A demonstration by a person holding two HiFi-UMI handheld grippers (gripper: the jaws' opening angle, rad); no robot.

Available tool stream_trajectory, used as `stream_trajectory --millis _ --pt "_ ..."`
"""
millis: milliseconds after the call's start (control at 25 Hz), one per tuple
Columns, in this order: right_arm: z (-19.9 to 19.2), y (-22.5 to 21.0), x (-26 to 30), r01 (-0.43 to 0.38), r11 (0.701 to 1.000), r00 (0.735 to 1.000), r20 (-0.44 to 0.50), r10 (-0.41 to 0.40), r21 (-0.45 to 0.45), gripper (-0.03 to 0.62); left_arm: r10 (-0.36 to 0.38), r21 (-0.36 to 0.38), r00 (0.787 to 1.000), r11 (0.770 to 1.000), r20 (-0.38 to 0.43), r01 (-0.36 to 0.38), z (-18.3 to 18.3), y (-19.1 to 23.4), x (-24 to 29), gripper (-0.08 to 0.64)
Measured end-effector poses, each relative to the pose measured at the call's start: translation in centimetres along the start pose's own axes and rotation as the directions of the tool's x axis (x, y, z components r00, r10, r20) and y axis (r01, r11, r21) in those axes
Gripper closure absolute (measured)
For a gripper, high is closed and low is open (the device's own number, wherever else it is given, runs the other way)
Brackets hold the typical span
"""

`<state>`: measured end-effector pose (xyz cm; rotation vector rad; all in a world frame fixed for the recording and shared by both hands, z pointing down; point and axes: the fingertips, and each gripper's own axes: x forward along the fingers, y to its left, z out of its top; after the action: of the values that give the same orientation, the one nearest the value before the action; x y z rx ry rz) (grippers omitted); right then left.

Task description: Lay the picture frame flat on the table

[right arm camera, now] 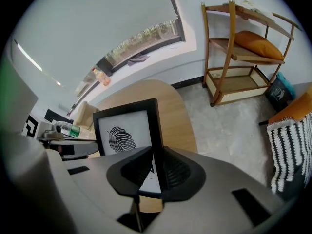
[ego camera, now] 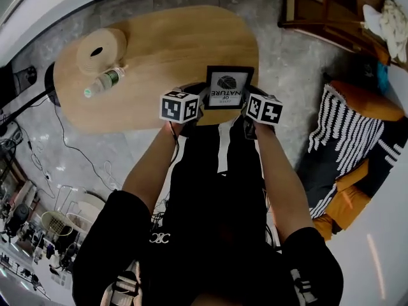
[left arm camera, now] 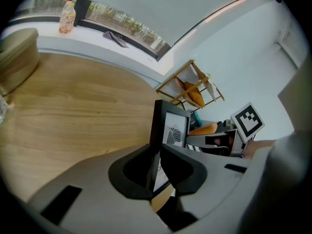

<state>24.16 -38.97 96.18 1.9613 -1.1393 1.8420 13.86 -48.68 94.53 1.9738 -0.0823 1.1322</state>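
A black picture frame [ego camera: 227, 88] with a leaf print is held over the near edge of the oval wooden table [ego camera: 166, 50], its face turned toward me. My left gripper [ego camera: 200, 101] is shut on its left edge, and in the left gripper view the frame [left arm camera: 171, 126] passes between the jaws of that gripper [left arm camera: 158, 167]. My right gripper [ego camera: 250, 104] is shut on the right edge; the frame [right arm camera: 127, 133] stands up out of this gripper [right arm camera: 156, 172]. Whether the frame's lower edge touches the table is hidden.
A plastic bottle [ego camera: 104, 82] lies on the table's left part beside a round wooden piece [ego camera: 99, 50]. A wooden shelf [ego camera: 328, 11] and a striped cushion [ego camera: 347, 139] stand on the floor to the right. Cables [ego camera: 76, 152] run over the floor on the left.
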Motion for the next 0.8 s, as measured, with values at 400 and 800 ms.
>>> stream_trajectory --millis 400,800 --pt "-2.0 -4.2 6.0 0.026 0.999 1.0 -0.015 -0.025 0.039 0.511 0.05 0.007 0.993 0.999 -0.104 -0.05 -1.8 3.7 6.9 0.497" --pt "2.3 -1.4 -0.5 -0.055 0.985 0.989 0.127 0.077 -0.163 0.511 0.164 0.007 0.986 0.986 0.002 -0.164 2.5 2.0 2.2 0.515"
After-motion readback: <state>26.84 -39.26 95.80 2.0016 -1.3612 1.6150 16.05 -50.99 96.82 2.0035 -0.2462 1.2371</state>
